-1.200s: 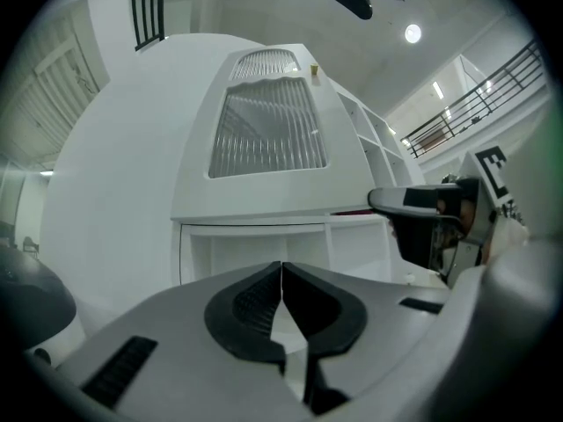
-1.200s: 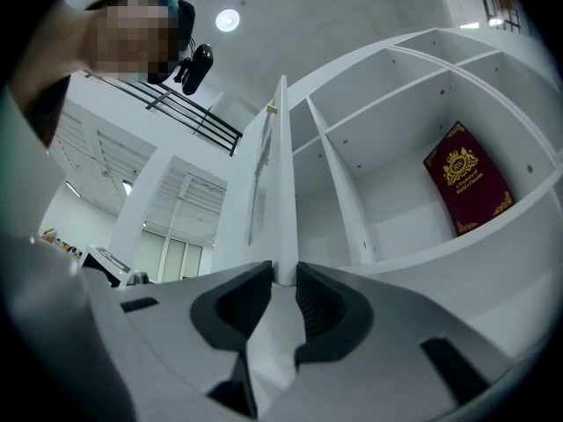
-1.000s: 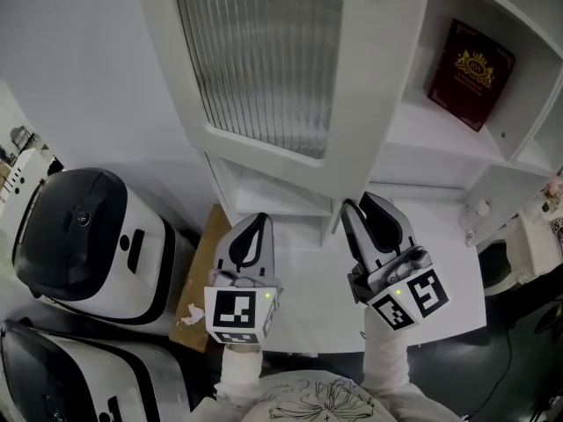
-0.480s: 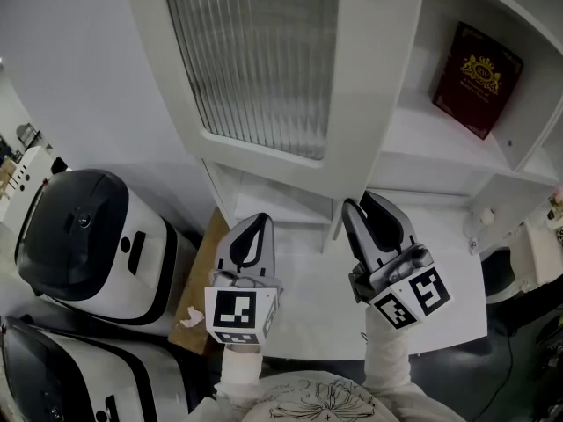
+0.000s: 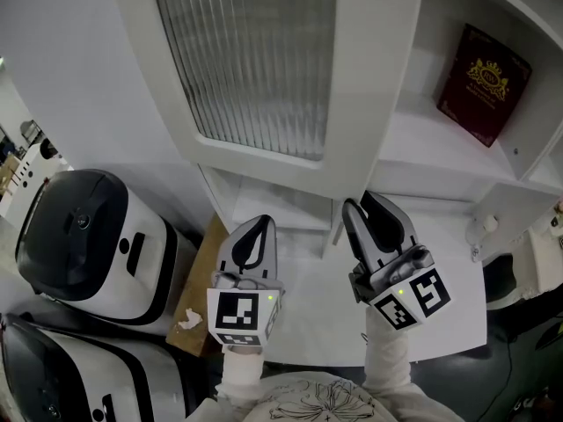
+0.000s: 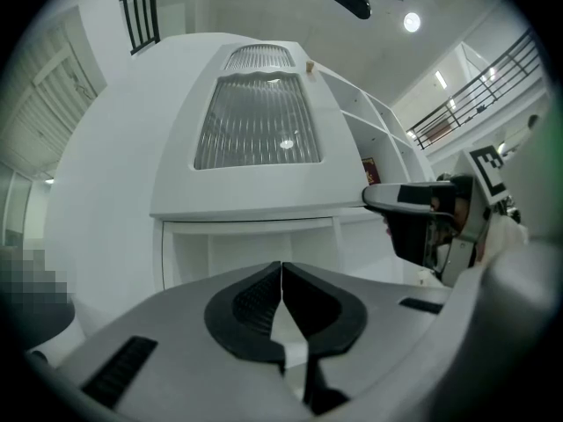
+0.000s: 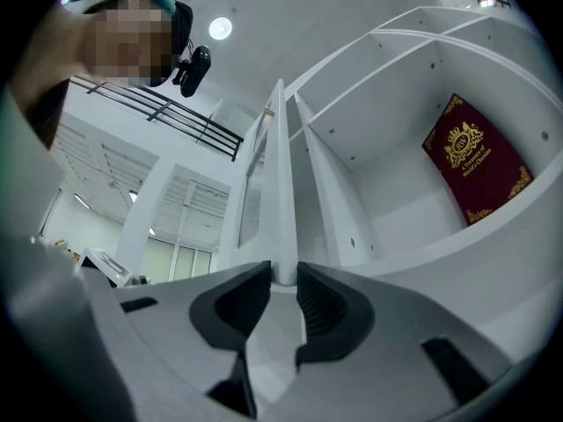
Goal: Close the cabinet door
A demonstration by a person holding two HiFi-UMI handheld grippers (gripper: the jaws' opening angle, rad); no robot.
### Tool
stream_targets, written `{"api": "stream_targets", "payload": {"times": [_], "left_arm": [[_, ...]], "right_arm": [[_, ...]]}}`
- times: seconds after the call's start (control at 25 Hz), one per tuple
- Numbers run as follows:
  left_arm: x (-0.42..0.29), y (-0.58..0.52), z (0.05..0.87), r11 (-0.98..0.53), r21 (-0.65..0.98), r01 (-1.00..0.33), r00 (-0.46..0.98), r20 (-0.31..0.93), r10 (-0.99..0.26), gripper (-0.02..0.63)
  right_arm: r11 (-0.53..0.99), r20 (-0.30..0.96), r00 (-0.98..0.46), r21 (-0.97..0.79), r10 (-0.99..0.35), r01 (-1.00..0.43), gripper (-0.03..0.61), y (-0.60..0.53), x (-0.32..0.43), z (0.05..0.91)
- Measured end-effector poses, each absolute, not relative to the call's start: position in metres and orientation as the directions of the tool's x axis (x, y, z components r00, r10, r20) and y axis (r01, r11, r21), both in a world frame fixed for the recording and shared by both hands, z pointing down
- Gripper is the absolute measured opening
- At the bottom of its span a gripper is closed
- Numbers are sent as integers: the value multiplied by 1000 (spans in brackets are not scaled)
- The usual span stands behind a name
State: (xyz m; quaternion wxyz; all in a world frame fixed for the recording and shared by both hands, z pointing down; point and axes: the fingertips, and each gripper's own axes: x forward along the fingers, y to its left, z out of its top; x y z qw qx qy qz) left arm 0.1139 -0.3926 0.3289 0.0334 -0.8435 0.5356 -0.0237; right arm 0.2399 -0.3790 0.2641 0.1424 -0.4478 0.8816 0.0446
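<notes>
Cabinet door [image 5: 264,69] is drifting slightly left. Right gripper [image 7: 281,280] is pinching its free edge. Left gripper [image 6: 281,271], below the door, is staying closed, empty.
</notes>
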Motion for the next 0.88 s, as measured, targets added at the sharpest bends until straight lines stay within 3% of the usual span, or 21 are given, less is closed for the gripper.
{"api": "stream_targets", "payload": {"times": [0.88], "left_arm": [[116, -412, 337, -381, -81, -921, 380, 20, -925, 5]], "right_arm": [[538, -302, -506, -26, -808, -843, 98, -411, 253, 264]]}}
